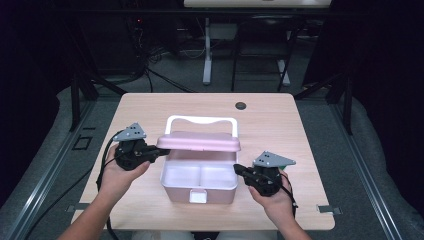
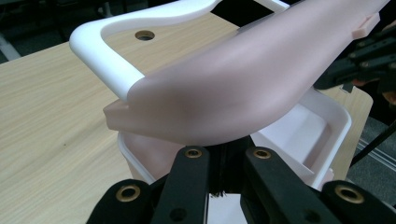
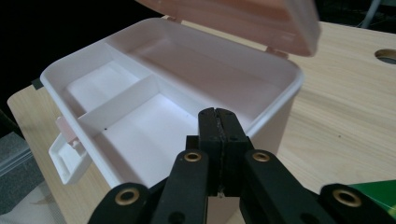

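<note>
We work at a pale wooden table (image 1: 295, 125) in a dark room with grey flooring. The pink plastic box (image 1: 199, 185) sits mid-table, front latch down, its pink lid (image 1: 198, 141) half raised. Our left gripper (image 1: 162, 150) has its jaws clamped on the lid's left edge; our right gripper (image 1: 238, 170) rests at the box's right rim, jaws pressed together, empty.

A pink lid (image 1: 199, 141) is held raised over the box (image 1: 199, 187) at frame centre, gripped at its left end by the left gripper (image 1: 161, 150). The right gripper (image 1: 237, 169), jaws closed, is seen beside the box's right rim. A white handle (image 1: 201, 120) is seen behind.
</note>
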Tool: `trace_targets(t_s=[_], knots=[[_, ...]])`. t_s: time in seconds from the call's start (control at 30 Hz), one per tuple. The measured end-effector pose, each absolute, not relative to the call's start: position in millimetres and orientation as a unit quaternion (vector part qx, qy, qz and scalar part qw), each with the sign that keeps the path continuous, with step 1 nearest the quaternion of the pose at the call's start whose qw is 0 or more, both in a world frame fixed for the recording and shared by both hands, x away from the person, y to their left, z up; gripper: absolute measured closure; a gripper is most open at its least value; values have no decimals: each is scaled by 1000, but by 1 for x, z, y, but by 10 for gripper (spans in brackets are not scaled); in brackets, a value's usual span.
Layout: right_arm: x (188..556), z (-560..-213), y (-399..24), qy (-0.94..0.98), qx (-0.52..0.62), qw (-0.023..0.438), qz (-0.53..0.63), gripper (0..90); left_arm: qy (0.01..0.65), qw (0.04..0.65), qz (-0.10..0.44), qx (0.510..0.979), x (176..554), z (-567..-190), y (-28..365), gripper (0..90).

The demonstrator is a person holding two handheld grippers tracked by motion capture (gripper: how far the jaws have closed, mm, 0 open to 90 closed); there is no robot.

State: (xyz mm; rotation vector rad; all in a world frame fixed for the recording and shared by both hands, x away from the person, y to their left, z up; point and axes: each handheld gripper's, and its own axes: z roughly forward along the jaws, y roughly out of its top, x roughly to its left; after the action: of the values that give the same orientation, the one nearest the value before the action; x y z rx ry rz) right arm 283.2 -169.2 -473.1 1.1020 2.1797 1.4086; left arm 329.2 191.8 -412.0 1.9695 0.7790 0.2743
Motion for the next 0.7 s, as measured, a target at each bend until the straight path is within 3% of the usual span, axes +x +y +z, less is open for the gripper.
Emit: trace_targets(t_s=[0.7], knots=[[279, -491, -143, 786, 363, 133, 483, 900, 329, 481, 111, 805, 342, -407, 191, 898]])
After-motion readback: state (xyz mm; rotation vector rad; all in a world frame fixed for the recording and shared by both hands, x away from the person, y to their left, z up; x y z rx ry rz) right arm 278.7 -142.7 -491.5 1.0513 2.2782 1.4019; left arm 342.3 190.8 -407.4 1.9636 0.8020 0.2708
